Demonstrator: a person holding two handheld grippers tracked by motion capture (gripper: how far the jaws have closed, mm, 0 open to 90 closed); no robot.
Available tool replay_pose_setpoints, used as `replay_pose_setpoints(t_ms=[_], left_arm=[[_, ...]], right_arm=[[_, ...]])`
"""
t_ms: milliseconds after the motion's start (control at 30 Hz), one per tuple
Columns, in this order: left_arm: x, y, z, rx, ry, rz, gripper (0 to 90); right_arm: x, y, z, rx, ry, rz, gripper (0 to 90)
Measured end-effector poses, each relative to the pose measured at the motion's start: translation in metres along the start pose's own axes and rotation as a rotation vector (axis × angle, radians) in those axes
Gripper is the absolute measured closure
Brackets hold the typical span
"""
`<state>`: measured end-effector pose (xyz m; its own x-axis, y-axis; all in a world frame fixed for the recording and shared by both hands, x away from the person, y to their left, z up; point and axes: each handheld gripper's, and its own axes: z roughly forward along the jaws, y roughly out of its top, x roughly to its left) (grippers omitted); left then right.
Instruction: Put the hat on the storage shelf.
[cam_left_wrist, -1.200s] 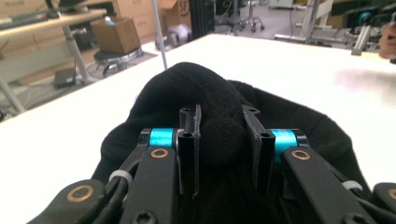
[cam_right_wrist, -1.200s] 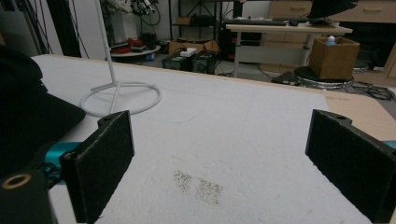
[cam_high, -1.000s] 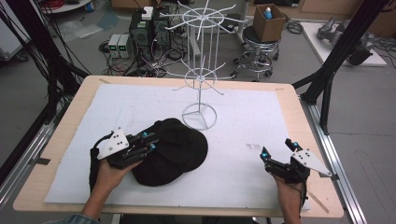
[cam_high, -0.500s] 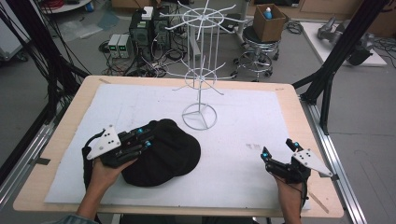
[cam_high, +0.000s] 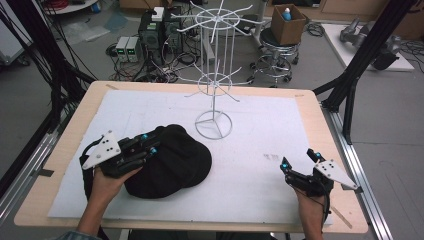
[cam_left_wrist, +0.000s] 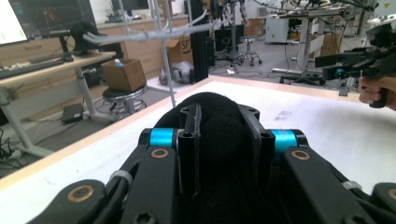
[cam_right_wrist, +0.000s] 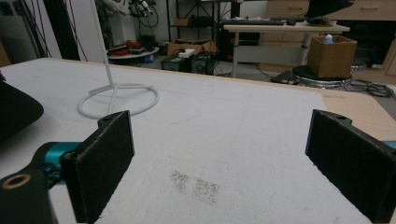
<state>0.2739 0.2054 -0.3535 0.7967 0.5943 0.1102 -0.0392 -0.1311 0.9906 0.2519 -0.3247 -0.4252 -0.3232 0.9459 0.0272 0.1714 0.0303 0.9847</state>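
Observation:
A black cap lies on the white sheet at the front left, and in the left gripper view the cap bulges up between the jaws. My left gripper is shut on the cap's near edge, its pads pinching the fabric. A white wire hanging rack stands behind the cap, its ring base on the sheet. At the front right my right gripper hovers low over bare sheet, and in its own view the gripper stands open with nothing between its pads.
The sheet covers a wooden table framed by black struts. A grey smudge marks the sheet ahead of the right gripper. Beyond the table are a stool with a cardboard box and electronics on the floor.
My left gripper has risen a little and drifted left, dragging the cap's gripped side with it. The right gripper has stayed where it was.

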Motion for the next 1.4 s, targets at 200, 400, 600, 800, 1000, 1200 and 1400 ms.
replay_pose_setpoints(t_ms=[200,400,600,800,1000,1200,1400], left_arm=[[0.012,0.020,-0.009,-0.041,-0.025,-0.004,71.0],[0.025,0.045,-0.019,-0.067,-0.069,-0.002,71.0],[0.034,0.071,-0.028,-0.081,-0.116,0.008,71.0],[0.042,0.093,-0.035,-0.115,-0.163,0.009,71.0],[0.052,0.114,-0.049,-0.172,-0.200,0.007,71.0],[0.063,0.139,-0.059,-0.214,-0.209,0.006,71.0],[0.071,0.162,-0.064,-0.242,-0.213,0.029,70.9]], right_arm=[[-0.001,0.000,-0.001,0.000,-0.007,0.011,7.0],[-0.002,0.000,0.000,0.000,-0.008,0.013,7.0],[-0.002,0.000,0.000,-0.001,-0.009,0.014,7.0],[-0.003,0.000,0.000,-0.004,-0.010,0.017,7.0],[-0.006,0.000,-0.001,-0.007,-0.015,0.026,7.0],[-0.005,0.000,0.000,-0.003,-0.012,0.024,7.0],[-0.005,0.000,0.000,-0.003,-0.012,0.028,7.0]])
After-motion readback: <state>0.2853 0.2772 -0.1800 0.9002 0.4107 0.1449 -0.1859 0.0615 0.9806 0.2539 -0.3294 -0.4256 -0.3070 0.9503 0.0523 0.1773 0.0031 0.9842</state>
